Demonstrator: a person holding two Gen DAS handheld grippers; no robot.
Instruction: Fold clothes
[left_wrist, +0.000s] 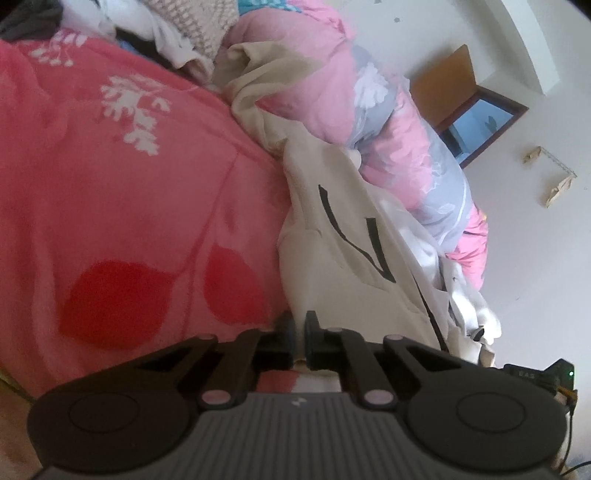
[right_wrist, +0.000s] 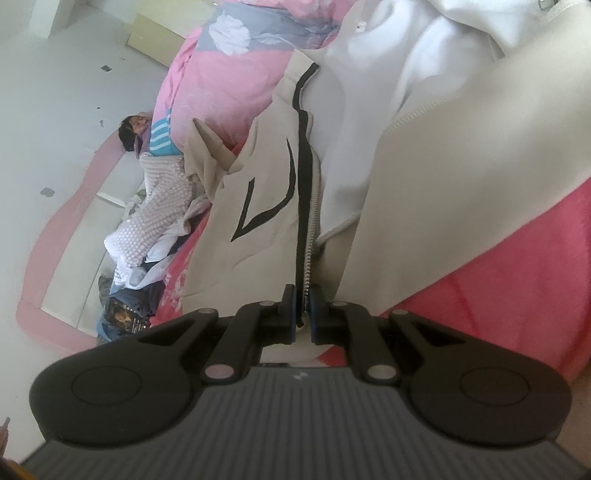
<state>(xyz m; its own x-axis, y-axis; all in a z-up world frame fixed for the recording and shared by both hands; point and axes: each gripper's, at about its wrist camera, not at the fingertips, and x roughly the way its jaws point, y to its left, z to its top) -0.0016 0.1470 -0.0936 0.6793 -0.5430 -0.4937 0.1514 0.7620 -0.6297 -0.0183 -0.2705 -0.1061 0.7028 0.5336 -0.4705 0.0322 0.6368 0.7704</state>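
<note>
A: Where's the garment?

B: The cream zip-up jacket lies on the coral floral bedspread, running from the left gripper up toward one o'clock in the left wrist view, against the rolled pink-and-grey quilt. The left jaws are pinched tight on the jacket's hem edge, with cream cloth showing between the pads.

A: And the other hand?

B: The right gripper is clamped on the jacket too, right at the bottom of the zipper, which runs straight up toward twelve o'clock in its view. So both hands hold the lower edge.

A: How would you do this step well?

B: I'd judge they're laying the jacket flat before a fold. Keep both pinches firm, keep the hem taut between the hands, and bring the two hands down level together so the front panels don't bunch. The white lining is spilling open at one o'clock; it should be tucked in before any crease is made.

A: What does each camera miss?

B: Only the right view shows the zipper teeth, the open lining, the pink-edged headboard and a heap of other clothes at ten o'clock. Only the left view shows the wooden-framed window at two o'clock and how much bare bedspread lies at nine o'clock for spreading the jacket out.
</note>
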